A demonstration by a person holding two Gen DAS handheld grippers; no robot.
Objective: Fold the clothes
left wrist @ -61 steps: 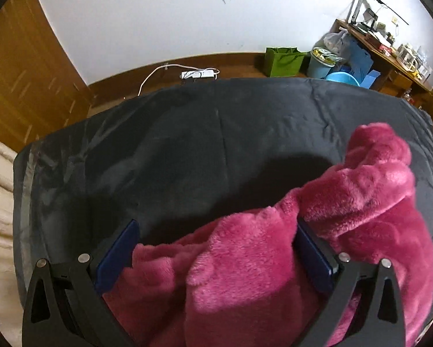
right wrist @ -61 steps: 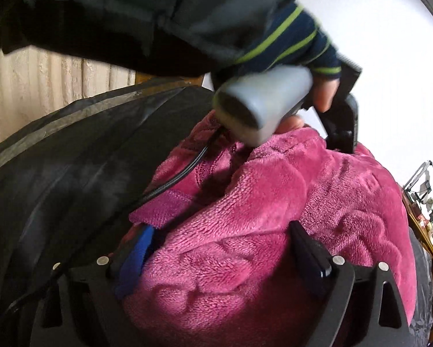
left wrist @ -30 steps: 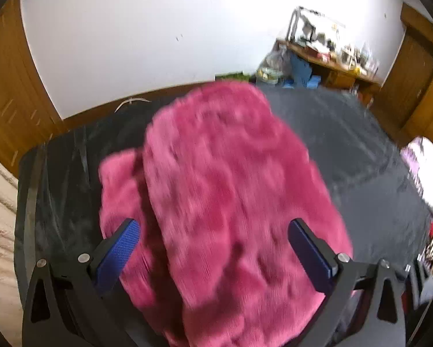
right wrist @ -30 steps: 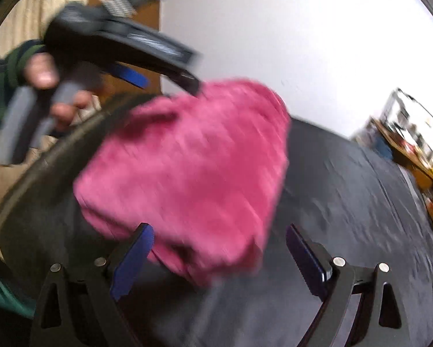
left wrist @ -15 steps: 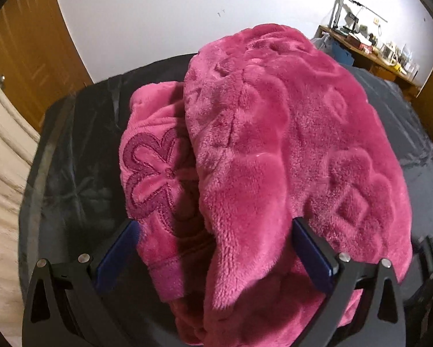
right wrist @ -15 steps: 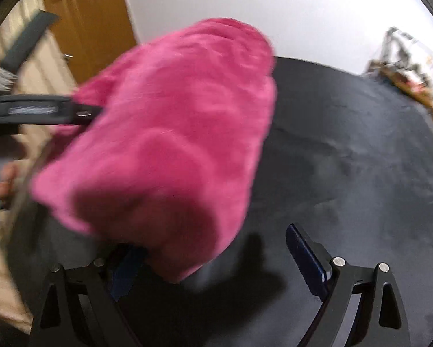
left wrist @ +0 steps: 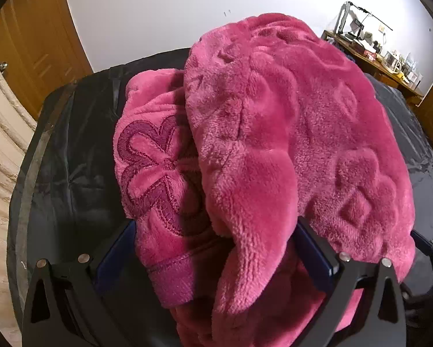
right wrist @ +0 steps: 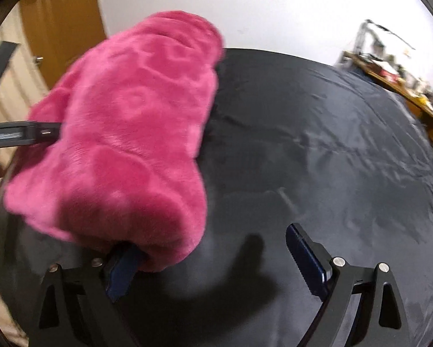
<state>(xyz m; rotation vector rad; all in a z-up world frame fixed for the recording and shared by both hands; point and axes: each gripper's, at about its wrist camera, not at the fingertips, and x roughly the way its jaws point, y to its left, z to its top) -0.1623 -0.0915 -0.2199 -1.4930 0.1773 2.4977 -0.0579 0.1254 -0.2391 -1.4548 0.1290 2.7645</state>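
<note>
Left wrist view: fleece garment (left wrist: 288,133) bunches between the left gripper (left wrist: 216,254) jaws, spread wide; right gripper (right wrist: 216,263), jaws spread, sits beside its edge.

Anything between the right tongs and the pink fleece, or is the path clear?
Nothing visible is in the way. The right tongs are open over bare black sheet, and the pink fleece garment lies right against their left finger. The left tongs are open with the fleece bunched between the fingers.

soft indoor light, bright white wall, fisheye-bent dark corners, right wrist view motion-blurred, left sharp
</note>
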